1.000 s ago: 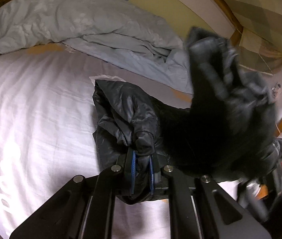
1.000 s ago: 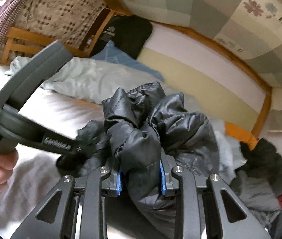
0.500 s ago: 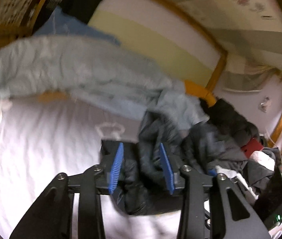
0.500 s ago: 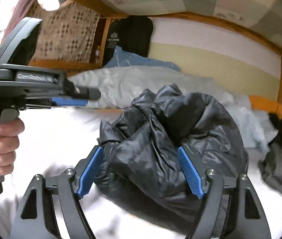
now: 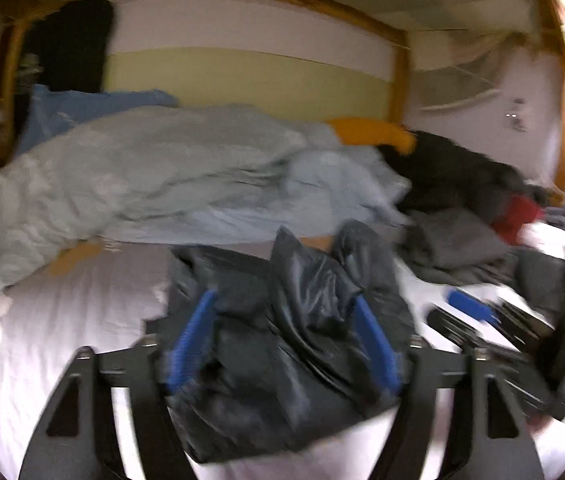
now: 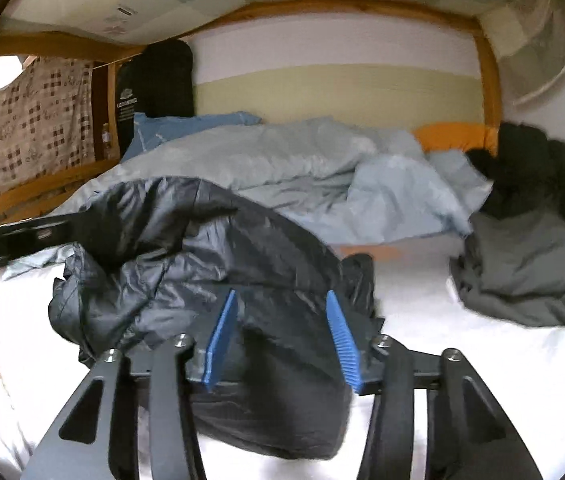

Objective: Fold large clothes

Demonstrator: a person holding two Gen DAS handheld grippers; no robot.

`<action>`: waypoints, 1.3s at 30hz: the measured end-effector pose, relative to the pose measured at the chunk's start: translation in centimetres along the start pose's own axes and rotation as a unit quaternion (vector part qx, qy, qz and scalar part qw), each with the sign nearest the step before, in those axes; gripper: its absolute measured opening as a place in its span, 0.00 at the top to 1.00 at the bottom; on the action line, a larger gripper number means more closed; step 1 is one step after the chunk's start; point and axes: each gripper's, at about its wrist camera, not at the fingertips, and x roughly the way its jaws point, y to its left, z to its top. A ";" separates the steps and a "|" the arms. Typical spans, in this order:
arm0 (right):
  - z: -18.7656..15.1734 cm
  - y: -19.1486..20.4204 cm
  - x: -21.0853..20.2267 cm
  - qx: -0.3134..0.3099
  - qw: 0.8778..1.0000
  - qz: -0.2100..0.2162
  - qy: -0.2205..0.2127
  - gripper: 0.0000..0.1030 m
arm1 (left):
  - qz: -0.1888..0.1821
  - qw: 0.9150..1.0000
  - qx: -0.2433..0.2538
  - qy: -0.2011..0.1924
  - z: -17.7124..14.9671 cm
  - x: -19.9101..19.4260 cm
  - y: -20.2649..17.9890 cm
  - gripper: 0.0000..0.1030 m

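The left tool (image 5: 282, 344) is held wide open, its blue pads astride the black puffer jacket (image 5: 282, 340), which lies bunched on the white bed sheet (image 5: 62, 320) directly ahead. The right tool (image 6: 278, 340) is likewise spread, nothing clamped (the jacket's bulk is heaped ahead and leftward of it). The left tool is judged nearer that bulk.

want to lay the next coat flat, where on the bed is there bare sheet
Bare white sheet lies between the black puffer jacket and the grey clothes pile, in front of the light blue duvet. A second bare patch lies left of the jacket, below the duvet. It is crowded along the back and at the right, where clothes heap up.
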 end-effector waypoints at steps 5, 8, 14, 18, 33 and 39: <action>-0.1 0.0 1.9 0.001 0.998 0.054 0.019 0.58 | -0.024 0.998 -0.050 -0.009 -0.5 0.7 2.8 0.96; 0.5 0.7 3.2 0.002 0.998 0.059 0.013 0.58 | 0.029 0.998 -0.054 0.004 -1.4 1.0 4.0 0.98; 1.2 0.8 6.0 0.023 0.997 0.064 0.028 0.58 | 0.089 0.988 -0.100 0.080 -5.4 3.3 8.5 0.98; 0.3 0.7 7.6 0.030 0.997 0.052 0.046 0.58 | 0.136 0.976 -0.109 0.127 -7.8 5.7 10.0 1.00; 0.1 4.6 8.0 -0.002 0.986 0.151 0.065 0.58 | 0.009 0.997 -0.066 -0.042 -3.3 -2.6 5.8 0.90; -1.6 5.3 8.8 0.008 0.982 0.171 0.081 0.58 | 0.004 0.999 -0.025 0.026 -4.7 1.6 3.4 0.87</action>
